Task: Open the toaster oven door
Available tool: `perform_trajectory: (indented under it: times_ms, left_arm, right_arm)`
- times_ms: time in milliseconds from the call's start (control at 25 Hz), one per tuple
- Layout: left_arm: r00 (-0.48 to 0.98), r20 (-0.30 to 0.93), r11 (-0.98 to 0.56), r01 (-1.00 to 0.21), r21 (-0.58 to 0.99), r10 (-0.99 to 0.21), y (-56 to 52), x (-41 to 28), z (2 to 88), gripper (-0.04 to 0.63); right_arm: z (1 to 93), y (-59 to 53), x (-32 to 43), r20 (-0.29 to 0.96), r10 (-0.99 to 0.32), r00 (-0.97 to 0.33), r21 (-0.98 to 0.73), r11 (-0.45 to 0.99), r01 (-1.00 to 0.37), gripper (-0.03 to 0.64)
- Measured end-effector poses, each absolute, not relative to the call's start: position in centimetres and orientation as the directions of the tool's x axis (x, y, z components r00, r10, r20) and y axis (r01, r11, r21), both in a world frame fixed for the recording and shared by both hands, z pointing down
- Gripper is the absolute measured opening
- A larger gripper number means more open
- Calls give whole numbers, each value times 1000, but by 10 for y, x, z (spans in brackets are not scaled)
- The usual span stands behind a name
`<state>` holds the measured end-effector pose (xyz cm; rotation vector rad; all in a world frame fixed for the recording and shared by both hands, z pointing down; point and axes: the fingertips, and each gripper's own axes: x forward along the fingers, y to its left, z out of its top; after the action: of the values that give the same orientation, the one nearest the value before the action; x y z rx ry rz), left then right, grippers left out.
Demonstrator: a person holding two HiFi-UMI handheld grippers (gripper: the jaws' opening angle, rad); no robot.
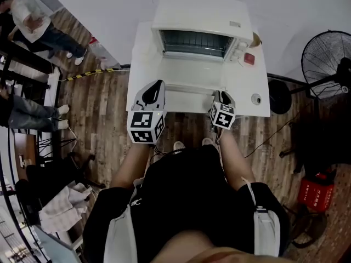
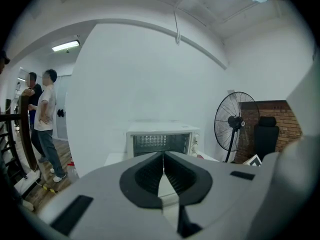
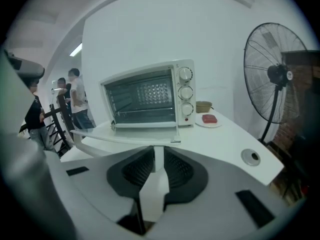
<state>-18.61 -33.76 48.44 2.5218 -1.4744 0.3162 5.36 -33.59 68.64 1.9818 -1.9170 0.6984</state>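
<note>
Your black clothing (image 1: 181, 190) fills the bottom of the head view, and both grippers reach out just past it over the near part of the white table (image 1: 141, 59). Your left gripper (image 2: 163, 155) is clenched, its 2 jaws meeting at the tips with nothing in them. Your right gripper (image 3: 154, 150) is released, its jaws a narrow slit apart, empty and not touching the door (image 3: 135, 134). That door already lies swung down level in front of the toaster oven (image 1: 203, 16), which stands at the back of the table. 3 knobs (image 3: 185, 91) run down its right side, and a plate (image 3: 208, 120) with something red sits just beside it.
</note>
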Motion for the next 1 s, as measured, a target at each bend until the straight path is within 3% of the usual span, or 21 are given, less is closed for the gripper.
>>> perform_trajectory:
  times_ms: [520, 1000]
  left_arm:
    - [459, 284, -454, -887, 87, -842, -330, -211, 484, 17]
    - [434, 281, -429, -899, 83, -856, -321, -220, 483, 17]
  right_arm:
    - [757, -323, 52, 605, -795, 40, -63, -98, -993, 69]
    - [763, -323, 51, 597, -801, 35, -57, -85, -995, 74]
